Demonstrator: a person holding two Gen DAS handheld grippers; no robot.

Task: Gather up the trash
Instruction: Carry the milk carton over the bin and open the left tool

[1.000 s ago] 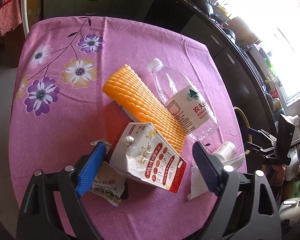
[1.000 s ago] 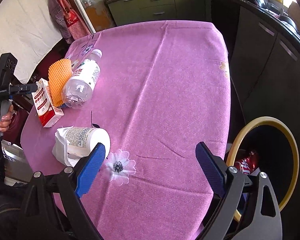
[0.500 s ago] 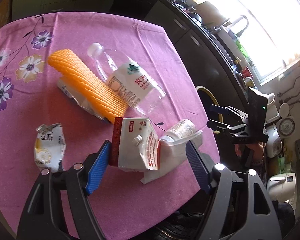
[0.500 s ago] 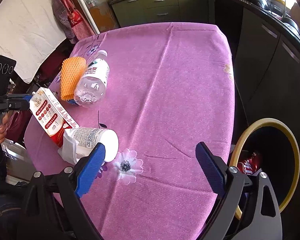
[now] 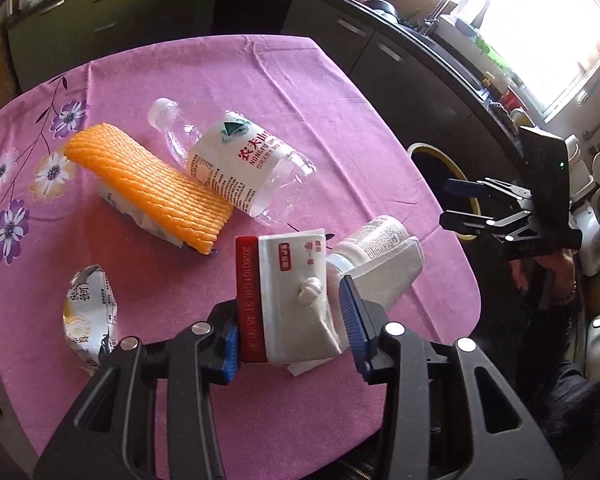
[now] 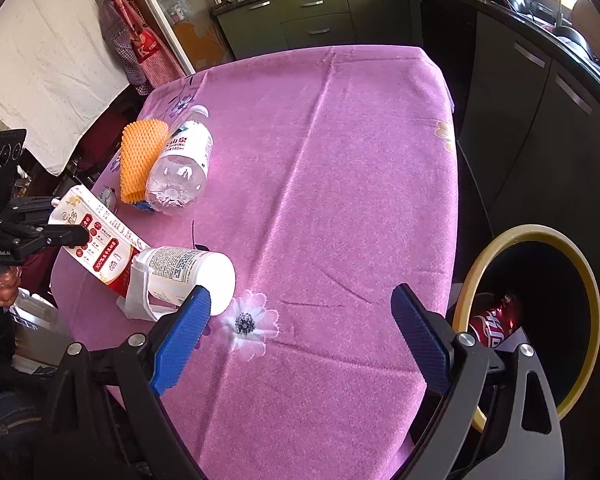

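Your left tongs (image 5: 292, 336) are clamped on a red-and-white milk carton (image 5: 288, 292), one blue pad on each side of it. From the right wrist view the carton (image 6: 100, 244) tilts, its lower end touching or just above the cloth; you cannot tell which. Just beside it lies a white plastic bottle with printed label (image 5: 374, 240) on its side, resting on a folded white tissue (image 5: 392, 276).

Your right tongs (image 6: 300, 340) are spread wide apart with nothing between them, hovering above the near edge of the worktop with a pink floral cloth (image 6: 340, 160).

Farther along the worktop, a clear crushed water bottle with a white label (image 5: 236, 168) lies touching an orange foam net sleeve (image 5: 148, 184), which rests on a white wrapper. A crumpled silver-and-yellow snack packet (image 5: 88, 320) sits apart near the left edge.

Beside the worktop stands a black bin with a yellow rim (image 6: 572, 260), and inside it lies a red drinks can (image 6: 496, 324).
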